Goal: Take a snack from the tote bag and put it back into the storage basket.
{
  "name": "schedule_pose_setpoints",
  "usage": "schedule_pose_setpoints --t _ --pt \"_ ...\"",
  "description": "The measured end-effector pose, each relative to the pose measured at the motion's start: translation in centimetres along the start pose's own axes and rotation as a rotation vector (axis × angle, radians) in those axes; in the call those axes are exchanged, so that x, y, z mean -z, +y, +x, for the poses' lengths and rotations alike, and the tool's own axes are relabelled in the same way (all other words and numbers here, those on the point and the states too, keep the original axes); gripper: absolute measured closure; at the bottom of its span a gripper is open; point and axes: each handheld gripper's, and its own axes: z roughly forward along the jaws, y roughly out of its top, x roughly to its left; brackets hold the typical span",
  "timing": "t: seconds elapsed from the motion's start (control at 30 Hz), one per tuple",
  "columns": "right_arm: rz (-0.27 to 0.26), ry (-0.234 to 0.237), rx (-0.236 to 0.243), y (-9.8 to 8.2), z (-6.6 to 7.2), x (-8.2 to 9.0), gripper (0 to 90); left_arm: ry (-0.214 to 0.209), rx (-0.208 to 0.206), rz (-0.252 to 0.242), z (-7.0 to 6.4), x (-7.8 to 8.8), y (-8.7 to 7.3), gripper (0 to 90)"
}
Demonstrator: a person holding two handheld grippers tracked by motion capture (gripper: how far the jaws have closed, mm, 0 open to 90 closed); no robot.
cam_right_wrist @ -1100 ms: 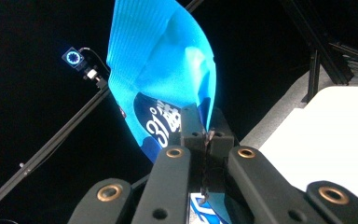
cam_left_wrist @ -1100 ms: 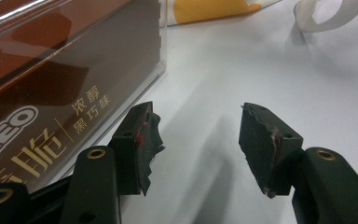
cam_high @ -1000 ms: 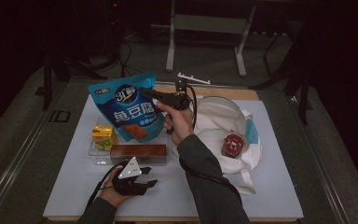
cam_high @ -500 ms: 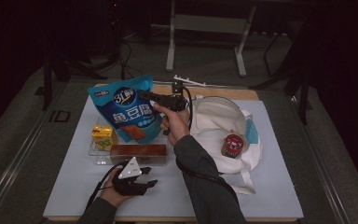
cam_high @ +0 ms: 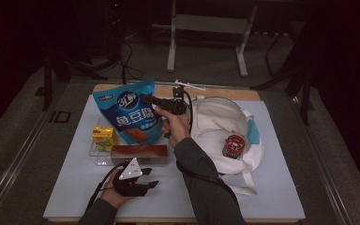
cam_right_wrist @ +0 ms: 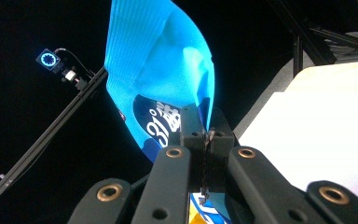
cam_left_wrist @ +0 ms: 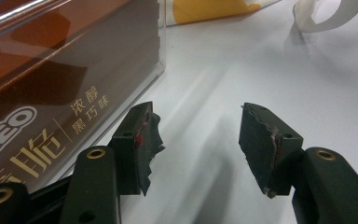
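Two grippers are at work over the white table (cam_high: 272, 187). The right gripper (cam_high: 146, 99) pinches the top edge of the blue snack pouch (cam_high: 131, 117), jaws clamped tight on the film, holding it upright at the back left of the table beside the white cloth bag (cam_high: 215, 126). The left gripper (cam_high: 143, 183) rests near the front edge with jaws apart and nothing between them, just beside the brown Oreo box (cam_left_wrist: 51, 93) in a clear tray (cam_high: 96, 157).
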Motion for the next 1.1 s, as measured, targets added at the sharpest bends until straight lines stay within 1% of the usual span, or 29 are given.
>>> schedule_pose_setpoints --t 0.23,0.27,0.33,0.43,0.53,0.67,0.73,0.77,0.8,0.9,1.0,1.1 --pt "0.007 0.003 -0.003 -0.2 -0.5 0.1 89.1 0.000 -0.001 0.000 0.0 0.0 0.0 45.5" --pt "0.003 -0.002 -0.011 -0.3 -0.8 0.2 88.8 0.000 -0.002 0.000 0.0 0.0 0.0 45.5" --pt "-0.002 -0.002 -0.018 -0.4 -1.0 0.3 88.8 0.000 -0.002 0.000 0.0 0.0 0.0 45.5" --pt "-0.008 -0.023 -0.015 -0.4 -1.3 0.8 88.1 0.000 -0.002 0.001 0.0 0.0 0.0 45.5" --pt "-0.004 -0.030 -0.014 -0.5 -1.6 1.2 87.4 0.001 -0.002 0.001 0.0 0.0 0.0 45.4" --pt "-0.006 -0.060 -0.003 -0.6 -2.0 2.1 87.0 0.002 -0.002 0.002 0.0 0.0 0.0 45.4" --pt "-0.002 -0.079 0.018 -0.7 -2.0 2.5 87.2 0.002 -0.001 0.001 0.0 0.0 0.0 45.4" --pt "-0.002 -0.079 0.018 -0.7 -2.0 2.5 87.2 0.002 -0.001 0.001 0.0 0.0 0.0 45.4" --pt "0.004 -0.109 0.056 -0.8 -1.9 2.8 86.9 0.003 -0.001 0.003 0.0 0.0 0.0 45.4" --pt "0.022 -0.147 0.112 -0.9 -1.5 3.3 85.9 0.004 -0.003 0.002 0.0 0.0 0.0 45.4" --pt "0.044 -0.166 0.159 -1.1 -1.4 3.8 83.8 0.006 -0.004 0.005 -0.1 0.0 0.0 45.4" --pt "0.071 -0.173 0.194 -1.3 -1.4 4.3 80.6 0.007 -0.006 0.007 0.0 -0.1 0.0 45.3"
